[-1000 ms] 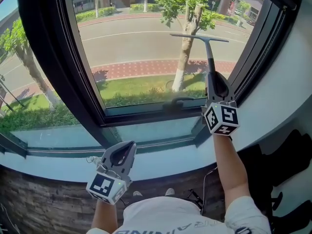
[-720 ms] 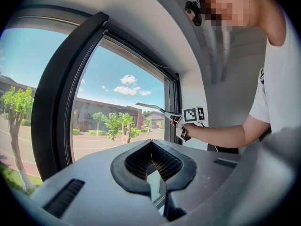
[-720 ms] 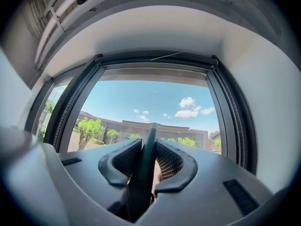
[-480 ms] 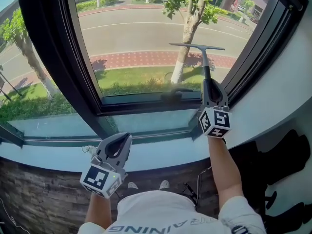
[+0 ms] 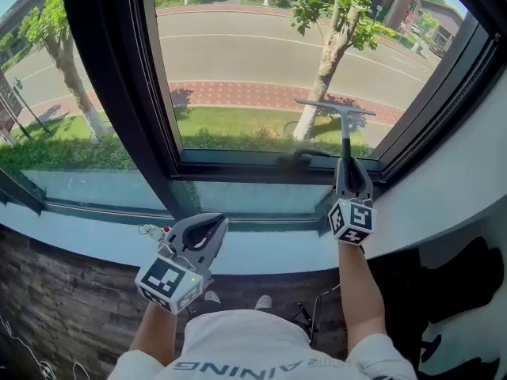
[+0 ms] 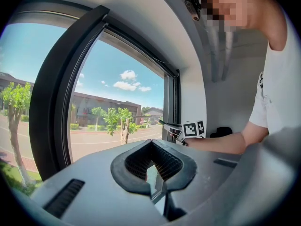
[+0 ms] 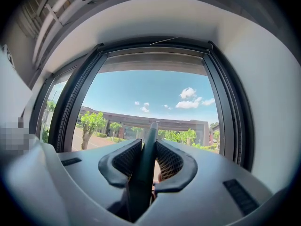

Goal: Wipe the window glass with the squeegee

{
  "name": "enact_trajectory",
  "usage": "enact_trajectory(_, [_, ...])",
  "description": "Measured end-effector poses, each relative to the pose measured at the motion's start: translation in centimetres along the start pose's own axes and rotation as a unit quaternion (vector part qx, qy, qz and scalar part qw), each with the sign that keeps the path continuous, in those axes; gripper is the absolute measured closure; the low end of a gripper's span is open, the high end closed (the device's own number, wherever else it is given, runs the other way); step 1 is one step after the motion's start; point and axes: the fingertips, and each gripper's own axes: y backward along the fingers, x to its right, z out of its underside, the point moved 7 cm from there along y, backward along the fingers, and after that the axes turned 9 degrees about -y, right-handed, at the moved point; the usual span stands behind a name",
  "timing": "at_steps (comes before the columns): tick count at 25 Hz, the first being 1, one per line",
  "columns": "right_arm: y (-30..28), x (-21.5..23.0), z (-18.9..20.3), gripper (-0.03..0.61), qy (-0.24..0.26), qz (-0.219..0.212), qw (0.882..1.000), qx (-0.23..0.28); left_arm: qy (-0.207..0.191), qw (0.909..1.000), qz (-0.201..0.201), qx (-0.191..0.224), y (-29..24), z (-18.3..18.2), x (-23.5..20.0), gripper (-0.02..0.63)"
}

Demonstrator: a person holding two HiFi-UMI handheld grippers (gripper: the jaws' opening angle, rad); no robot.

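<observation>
While the right gripper (image 5: 351, 167) clamps its two jaws tight on the dark slim handle of the black T-shaped squeegee (image 5: 345, 137), the tool stands out straight ahead of that gripper. Its narrow crosswise blade (image 5: 337, 108) sits beyond the jaw tips, low on the clear window glass (image 5: 253, 62) and just above the black window frame (image 5: 238, 165); I cannot tell whether the blade touches the pane. From the right gripper view, the squeegee (image 7: 145, 168) runs up between the ribbed black pads (image 7: 170, 160), which press it from both sides.

Well off to the right gripper's left and nearer the person, the left gripper (image 5: 212, 222) hovers over the pale window sill (image 5: 95, 229). Its jaws (image 6: 151, 144) meet at the tips with nothing between them.
</observation>
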Motion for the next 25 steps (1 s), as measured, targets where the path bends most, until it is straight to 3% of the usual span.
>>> enact_trajectory(11, [0.6,-0.6,5.7,0.479,-0.004,-0.011,0.998,-0.054,0.010,0.9997,-0.008,-0.019,0.2,1.2,0.7,0.597])
enact_trajectory(25, [1.1,-0.1,9.7,0.479,-0.020,0.004,0.995,-0.098,0.012,0.9993,-0.020,-0.030,0.7,1.3,1.2,0.597])
